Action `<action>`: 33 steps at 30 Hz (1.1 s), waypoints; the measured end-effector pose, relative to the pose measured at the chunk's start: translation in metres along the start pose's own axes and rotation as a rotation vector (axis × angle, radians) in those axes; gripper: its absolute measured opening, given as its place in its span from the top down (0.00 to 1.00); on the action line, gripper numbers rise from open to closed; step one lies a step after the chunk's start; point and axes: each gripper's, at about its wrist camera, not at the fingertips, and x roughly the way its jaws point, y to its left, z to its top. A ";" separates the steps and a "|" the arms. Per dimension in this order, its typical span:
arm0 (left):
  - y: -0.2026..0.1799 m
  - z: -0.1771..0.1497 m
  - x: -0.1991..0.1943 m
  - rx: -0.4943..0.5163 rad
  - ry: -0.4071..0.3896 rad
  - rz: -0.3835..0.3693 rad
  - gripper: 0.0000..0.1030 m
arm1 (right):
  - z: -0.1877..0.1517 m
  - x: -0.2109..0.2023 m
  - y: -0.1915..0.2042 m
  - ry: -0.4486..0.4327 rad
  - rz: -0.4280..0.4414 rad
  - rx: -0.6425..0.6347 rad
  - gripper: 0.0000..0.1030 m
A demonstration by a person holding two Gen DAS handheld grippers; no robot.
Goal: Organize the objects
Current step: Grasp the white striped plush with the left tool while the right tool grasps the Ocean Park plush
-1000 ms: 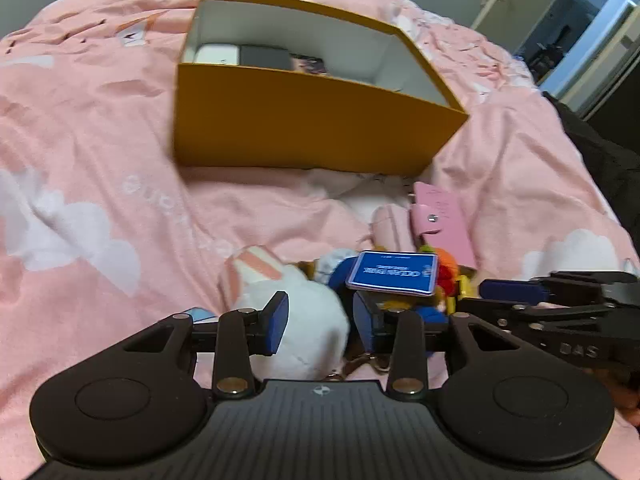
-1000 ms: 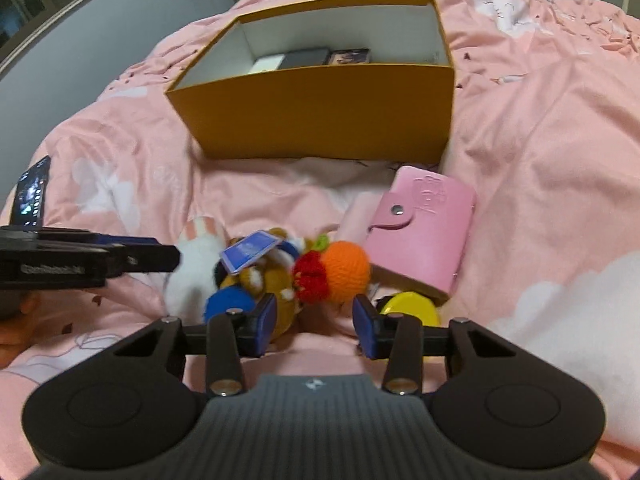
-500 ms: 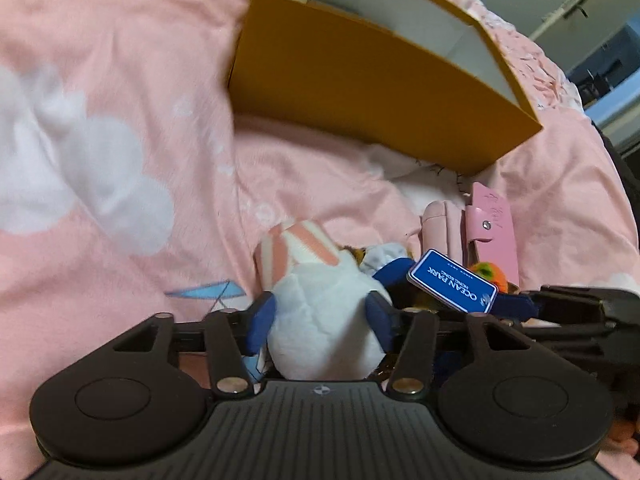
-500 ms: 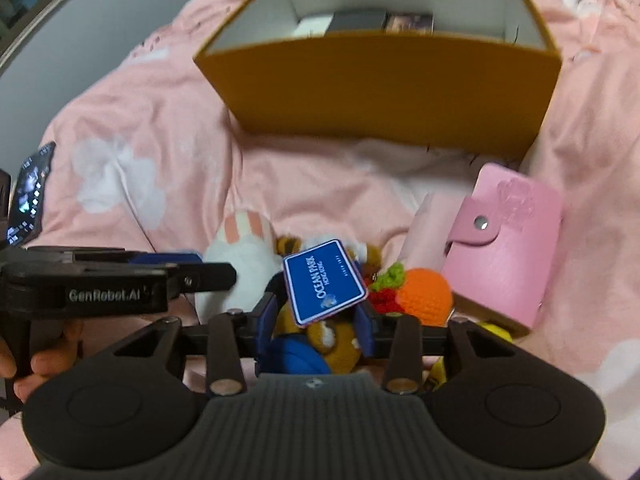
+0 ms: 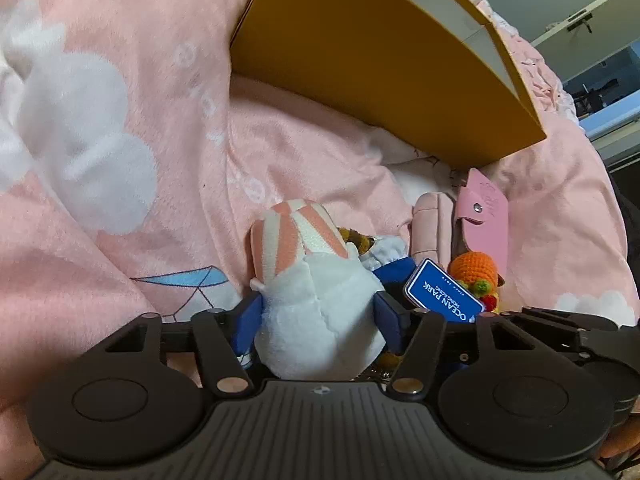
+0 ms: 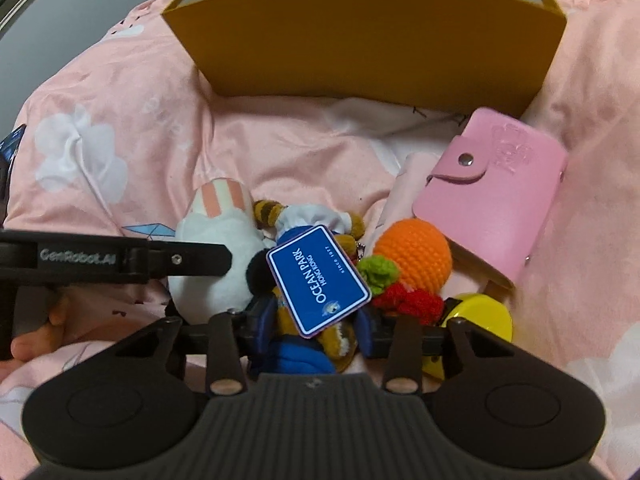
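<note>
Pink bedcover [image 5: 120,80] with white cloud print carries everything; soft and rumpled, no firm footing. Big mustard-yellow box [image 6: 360,48] stands open-topped at the far side, its near wall facing both cameras; contents not visible from here. Pink snap wallet [image 6: 496,196] lies just in front of the box's right corner, leaning on a paler pink pouch [image 5: 432,228]. Nearer, a tight heap of small toys. White plush [image 5: 320,320] with pink-striped ears sits at the heap's left; left tool [image 5: 320,322] has just been opening and now straddles its body, blue pads at both flanks, squeeze not evident, so I read it as spread wide and not yet gripping. Right tool [image 6: 316,330] has just been closing around the brown-and-blue plush keychain [image 6: 316,356], pads look pressed to its sides. The blue Ocean Park tag [image 6: 318,280] of that keychain stands up over the tool. Crochet orange [image 6: 414,252] touches the keychain's right side; yellow disc [image 6: 480,320] lies partly under the right tool's frame. Risks, as judgement: toys touch and chains may be tangled, so lifting one could drag its neighbours; the two tools work close together and could knock; round plush may squirt out of a shallow pinch; the dangling tag could catch the box rim.
</note>
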 end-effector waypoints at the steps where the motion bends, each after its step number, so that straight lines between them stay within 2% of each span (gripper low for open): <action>1: -0.003 0.000 -0.001 0.000 -0.011 -0.003 0.38 | 0.000 -0.004 0.001 -0.010 -0.002 -0.002 0.62; 6: -0.012 0.004 -0.025 0.073 -0.077 -0.024 0.44 | 0.001 -0.037 0.000 -0.088 0.008 -0.001 0.64; 10: -0.019 0.017 -0.050 0.140 -0.148 -0.030 0.49 | 0.019 -0.059 -0.004 -0.202 0.032 0.018 0.64; 12: -0.019 0.024 -0.053 0.167 -0.158 -0.019 0.52 | 0.030 -0.056 -0.004 -0.228 0.033 0.033 0.64; 14: -0.017 0.033 -0.045 0.176 -0.134 0.011 0.60 | 0.041 -0.043 -0.003 -0.237 0.029 0.042 0.64; 18: -0.003 0.038 -0.024 0.127 -0.098 0.045 0.62 | 0.048 -0.009 0.000 -0.203 0.016 0.047 0.64; 19: 0.001 0.038 -0.022 0.118 -0.095 0.049 0.61 | 0.047 -0.002 -0.001 -0.187 0.023 0.055 0.64; 21: 0.005 0.036 -0.019 0.108 -0.091 0.044 0.54 | 0.044 0.004 -0.005 -0.168 0.031 0.060 0.63; 23: 0.009 0.037 -0.014 0.085 -0.077 0.047 0.34 | 0.044 0.009 -0.011 -0.146 0.039 0.085 0.62; 25: 0.012 0.036 -0.006 0.069 -0.066 0.036 0.29 | 0.046 0.011 -0.016 -0.125 0.049 0.103 0.60; 29: 0.015 0.035 0.007 0.045 -0.063 -0.006 0.26 | 0.048 0.014 -0.015 -0.122 0.035 0.071 0.56; 33: 0.010 0.034 0.013 0.060 -0.079 -0.013 0.30 | 0.050 0.015 -0.012 -0.131 0.022 0.016 0.55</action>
